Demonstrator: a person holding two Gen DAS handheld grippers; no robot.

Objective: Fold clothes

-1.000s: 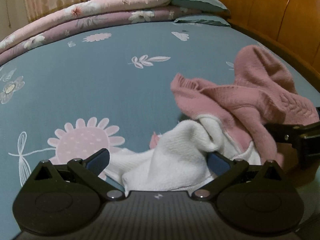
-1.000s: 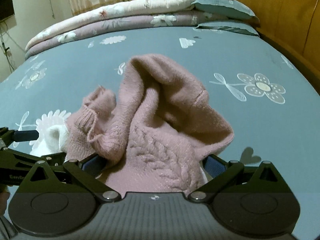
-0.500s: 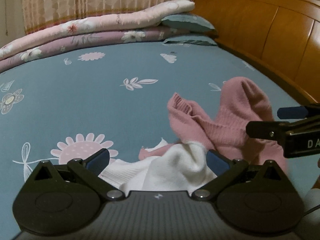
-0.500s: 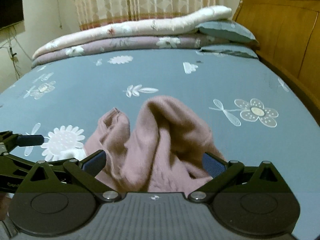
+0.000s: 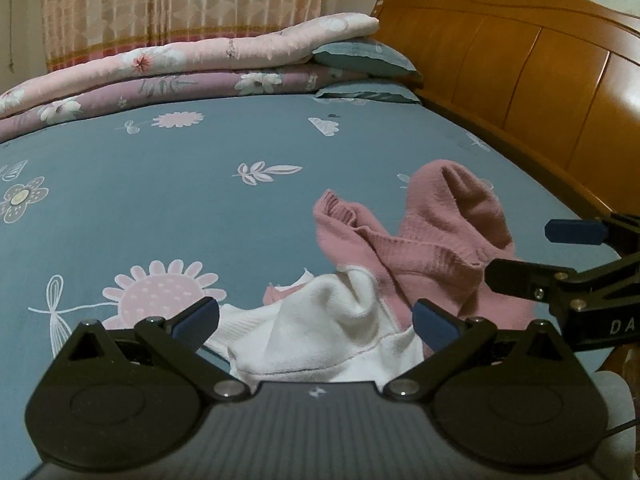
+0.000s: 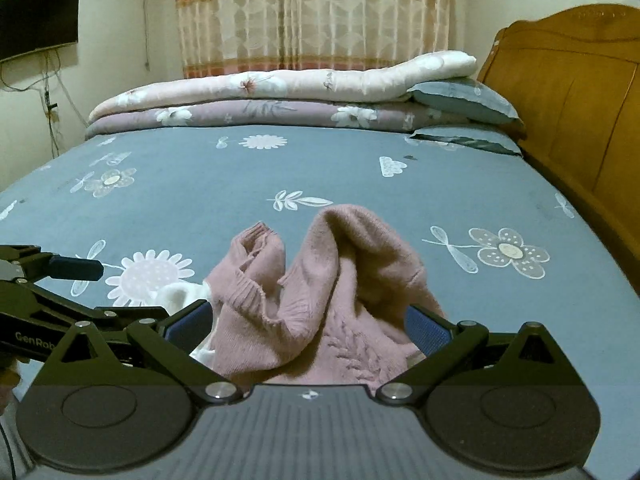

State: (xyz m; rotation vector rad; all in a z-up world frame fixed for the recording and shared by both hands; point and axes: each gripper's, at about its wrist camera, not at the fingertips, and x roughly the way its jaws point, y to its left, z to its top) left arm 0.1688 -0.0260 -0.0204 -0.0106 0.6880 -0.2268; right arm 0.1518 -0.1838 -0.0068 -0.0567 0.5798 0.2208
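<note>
While both lie crumpled on the bedsheet (image 6: 320,168): pink sweater (image 6: 320,304), white garment (image 5: 320,328), both claws released.

Black left gripper (image 5: 315,319): blue-padded jaws, 2 silver pivot screws, ribbed body.

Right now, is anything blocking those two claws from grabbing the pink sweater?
Nothing visible does. The pink sweater lies crumpled between the open right gripper; the left gripper faces its white part.

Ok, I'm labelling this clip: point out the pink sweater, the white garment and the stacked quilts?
pink sweater (image 6: 352,280): right wrist view, on its raised middle fold.
white garment (image 5: 320,332): left wrist view, on its bunched top.
stacked quilts (image 6: 280,100): right wrist view, on their front edge.
</note>
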